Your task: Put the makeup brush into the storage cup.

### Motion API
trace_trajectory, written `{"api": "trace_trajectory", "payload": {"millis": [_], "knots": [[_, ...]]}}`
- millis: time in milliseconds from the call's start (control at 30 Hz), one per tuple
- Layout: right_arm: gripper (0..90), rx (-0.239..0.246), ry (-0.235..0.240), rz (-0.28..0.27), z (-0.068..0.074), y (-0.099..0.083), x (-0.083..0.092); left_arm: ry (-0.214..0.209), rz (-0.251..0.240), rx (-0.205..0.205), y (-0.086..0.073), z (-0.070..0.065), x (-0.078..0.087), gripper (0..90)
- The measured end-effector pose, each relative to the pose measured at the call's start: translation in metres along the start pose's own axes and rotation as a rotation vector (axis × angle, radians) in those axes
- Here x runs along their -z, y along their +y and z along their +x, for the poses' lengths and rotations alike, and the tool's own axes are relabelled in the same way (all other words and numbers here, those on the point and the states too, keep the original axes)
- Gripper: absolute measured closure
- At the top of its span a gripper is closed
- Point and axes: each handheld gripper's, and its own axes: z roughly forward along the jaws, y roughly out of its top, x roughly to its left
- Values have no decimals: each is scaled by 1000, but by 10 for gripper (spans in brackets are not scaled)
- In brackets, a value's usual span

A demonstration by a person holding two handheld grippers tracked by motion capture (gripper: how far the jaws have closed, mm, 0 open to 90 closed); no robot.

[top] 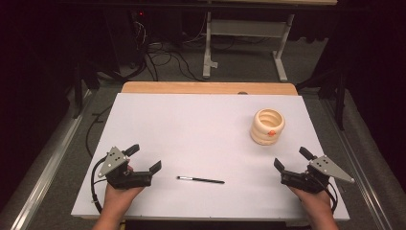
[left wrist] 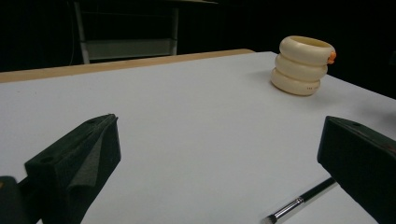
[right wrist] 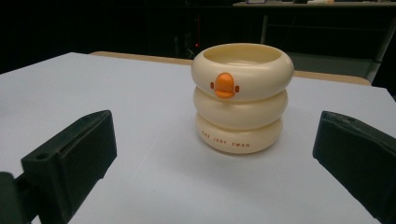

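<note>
Both sets of fingers are spread wide and holding nothing right now. Left gripper (top: 145,157) sits near-left on the white table (top: 191,124), and the thin brush (top: 200,180) lies flat just to its right, metal ferrule end toward it. Right gripper (top: 291,158) hangs near-right, aimed at the cream ringed holder (top: 267,126), which stands upright a bit farther back. My guess is the brush goes in the holder. I'd come down over the handle's middle with the left one, jaws across it, squeeze gently since it's skinny and could roll, and let the right one steady the holder
</note>
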Motion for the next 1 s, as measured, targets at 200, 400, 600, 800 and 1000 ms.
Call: {"api": "trace_trajectory", "payload": {"millis": [200, 400, 600, 800, 1000], "knots": [[11, 2, 5, -1, 1, 0, 0, 2, 0, -1, 0, 0, 0, 2], [11, 16, 8, -5, 3, 1, 0, 3, -1, -1, 0, 0, 0, 2], [11, 20, 5, -4, 5, 2, 0, 0, -7, -2, 1, 0, 0, 2], [11, 27, 4, 0, 6, 3, -2, -3, -6, -8, 1, 0, 0, 2], [11, 26, -4, -1, 7, 3, -1, -3, -11, -5, 2, -1, 1, 2]]}}
